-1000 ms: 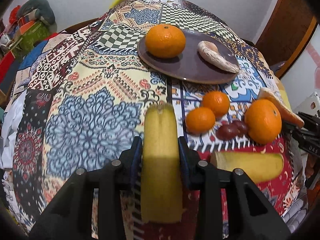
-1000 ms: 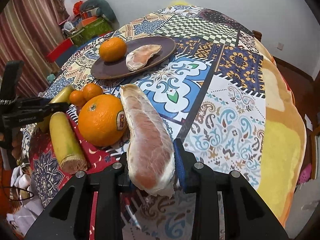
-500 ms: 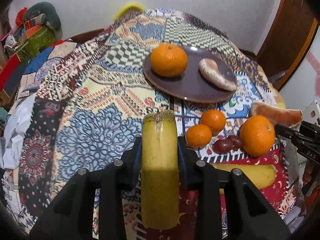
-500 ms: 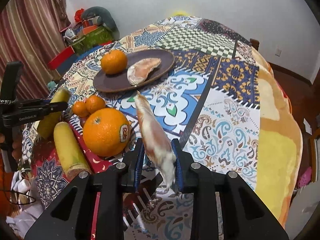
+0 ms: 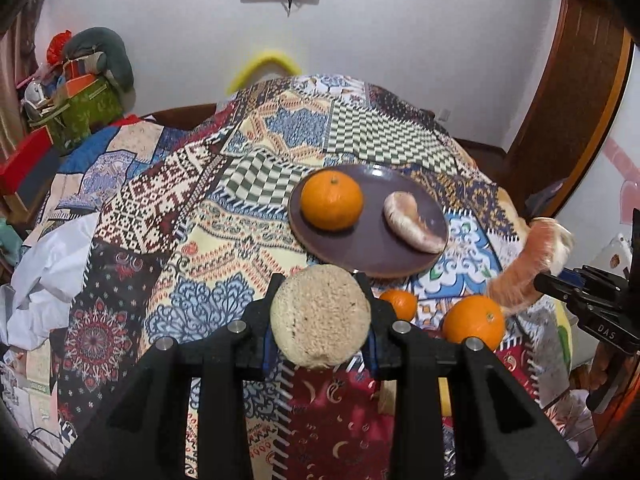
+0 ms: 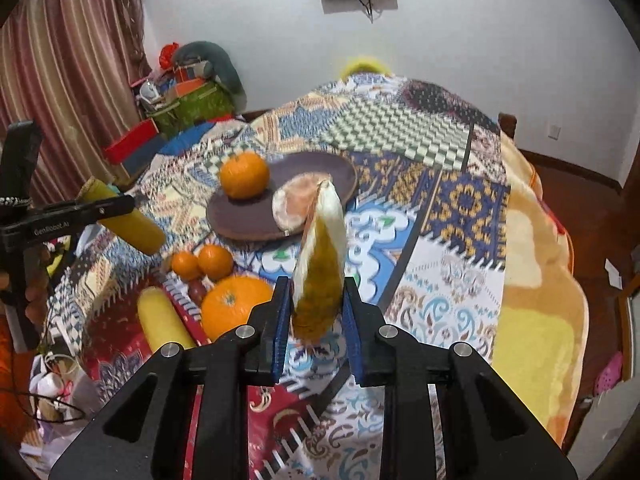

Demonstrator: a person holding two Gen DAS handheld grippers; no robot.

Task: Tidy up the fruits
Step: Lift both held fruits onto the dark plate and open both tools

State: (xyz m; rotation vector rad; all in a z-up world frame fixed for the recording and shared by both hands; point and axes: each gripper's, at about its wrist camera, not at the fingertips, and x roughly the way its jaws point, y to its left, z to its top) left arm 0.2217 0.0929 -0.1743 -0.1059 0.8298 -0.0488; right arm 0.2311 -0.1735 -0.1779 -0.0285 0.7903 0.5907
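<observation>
Left wrist view looks straight at the pale, fibrous cut end of a yellow stalk piece (image 5: 320, 316), clamped between the pads of the left gripper (image 5: 322, 322) and lifted off the patchwork cloth (image 5: 168, 216). Beyond it sits a dark plate (image 5: 360, 254) carrying an orange (image 5: 331, 199) and a peeled pomelo segment (image 5: 414, 226). On the cloth near the plate lie a small mandarin (image 5: 399, 303) and a large orange (image 5: 473, 322).

From the right wrist view, the right gripper (image 6: 316, 322) has just been closing and now pinches a second pomelo segment (image 6: 322, 256), which stands nearly upright between the blue pads, clear of the cloth; its edges are blurred, so I cannot quite tell how deep it sits in the grip. To the left lie two small mandarins (image 6: 204, 263), the large orange and another yellow stalk piece (image 6: 162, 322) on the red patch. What may be dates between the mandarins and the large orange is too small to name.
</observation>
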